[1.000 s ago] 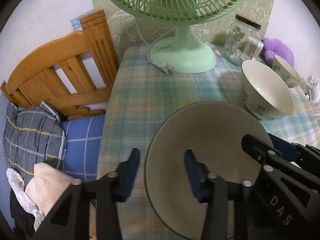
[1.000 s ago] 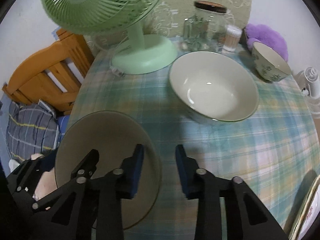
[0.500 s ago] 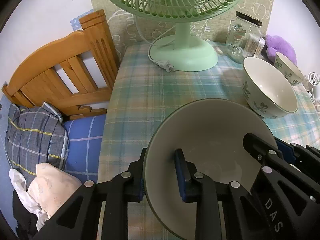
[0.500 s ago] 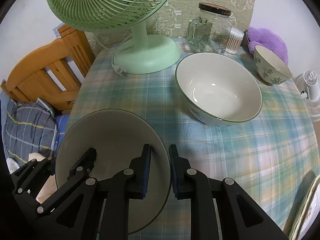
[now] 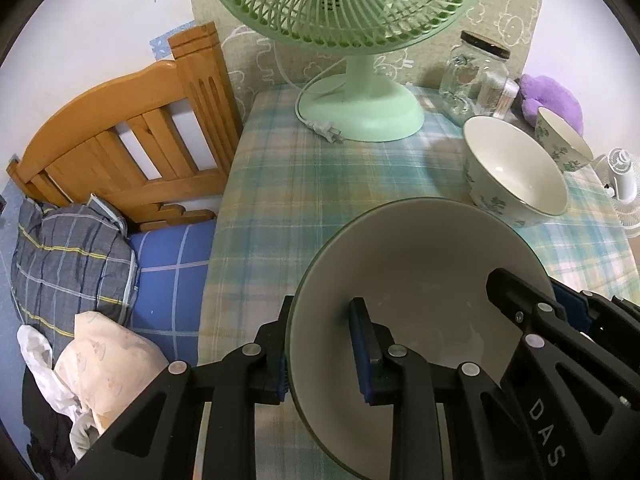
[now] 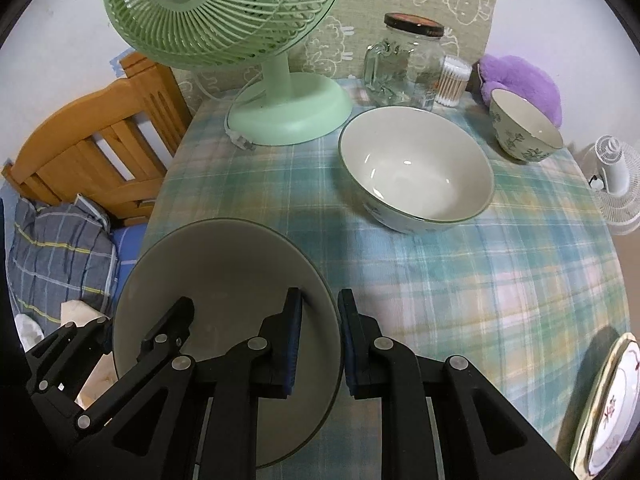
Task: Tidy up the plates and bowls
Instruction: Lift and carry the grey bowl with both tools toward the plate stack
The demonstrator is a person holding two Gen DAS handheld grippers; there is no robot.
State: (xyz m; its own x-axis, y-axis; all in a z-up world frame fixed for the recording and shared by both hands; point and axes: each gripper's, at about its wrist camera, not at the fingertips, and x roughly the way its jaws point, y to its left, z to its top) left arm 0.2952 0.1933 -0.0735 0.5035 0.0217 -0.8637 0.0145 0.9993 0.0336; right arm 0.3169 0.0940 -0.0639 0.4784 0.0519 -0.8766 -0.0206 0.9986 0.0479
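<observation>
Gripping the grey-green plate point(image 5: 420, 304) from both sides, the left gripper point(image 5: 324, 344) and right gripper point(image 6: 320, 344) each pinch its rim between narrow fingers; one blue pad lies on the upper face, the other beneath the edge; the plate sits at six o'clock over the near edge of the plaid tabletop point(image 6: 460, 280), seemingly tilted. It looks like glazed ceramic: stiff, fairly heavy, smooth enough to slip, and liable to chip or break if dropped; opposite holds on the rim seem right, kept level and firm. The large white bowl point(image 6: 416, 176) stands at one o'clock, the small floral bowl point(image 6: 524, 128) beyond it at two o'clock; a patterned plate point(image 6: 612, 404) shows at four o'clock.
</observation>
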